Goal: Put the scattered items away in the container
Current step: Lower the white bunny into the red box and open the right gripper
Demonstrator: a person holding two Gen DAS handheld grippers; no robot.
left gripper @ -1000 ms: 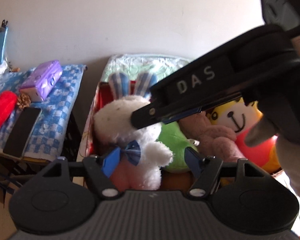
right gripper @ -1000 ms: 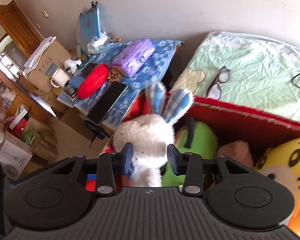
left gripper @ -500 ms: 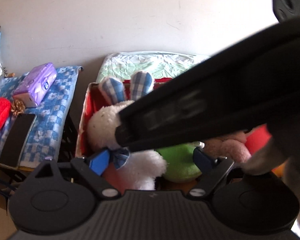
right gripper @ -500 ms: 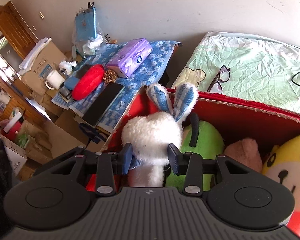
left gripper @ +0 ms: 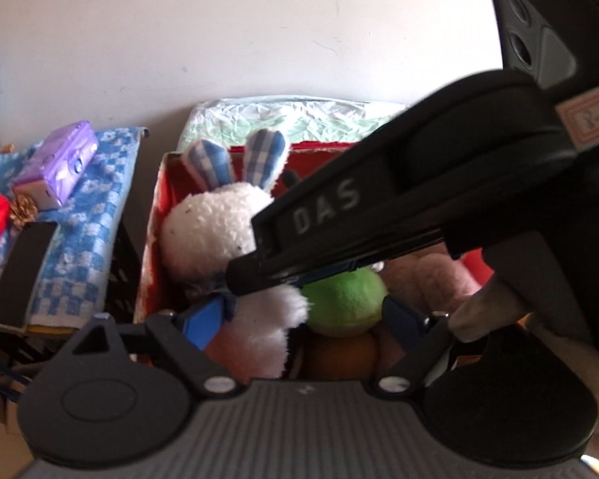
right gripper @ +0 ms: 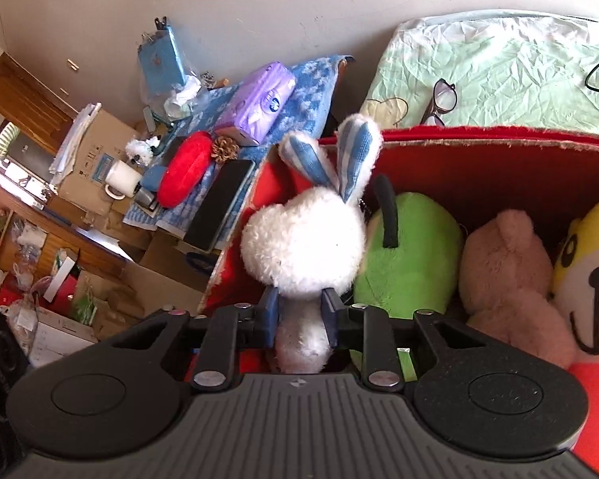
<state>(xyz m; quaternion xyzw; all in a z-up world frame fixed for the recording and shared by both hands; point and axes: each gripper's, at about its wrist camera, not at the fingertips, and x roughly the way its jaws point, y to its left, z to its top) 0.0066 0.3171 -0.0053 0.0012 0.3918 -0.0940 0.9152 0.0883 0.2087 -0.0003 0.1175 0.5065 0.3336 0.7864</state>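
The white plush rabbit (right gripper: 303, 243) w/ blue checked ears stands upright at the left end of the red box (right gripper: 495, 159), head above the rim, touching the green plush (right gripper: 411, 251) beside it. The right hand-held gripper (right gripper: 299, 315) sits just below the rabbit's head; its jaws have just been closing and now pinch the rabbit's narrow white body, one blue pad on each side, so it's clamped on the rabbit. In the left wrist view the right tool crosses the frame as a black bar marked "DAS", its tip at the rabbit's neck by the blue bow. The left hand-held gripper (left gripper: 303, 319) is low in front of the box, jaws apart after closing a little; the rabbit's lower body and the green plush show in the gap, but the pads don't seem to press on either. Further right in the box: a pink plush (right gripper: 507, 279), then a yellow plush (right gripper: 587, 275) w/ a smiling face. Left of the box, a counter w/ a blue checked cloth (right gripper: 311, 92) carries a purple tissue pack (right gripper: 259, 103), a red cushion (right gripper: 183, 167) and a phone (right gripper: 219, 203). Behind the box, glasses (right gripper: 443, 99) lie on the bed (right gripper: 519, 64).
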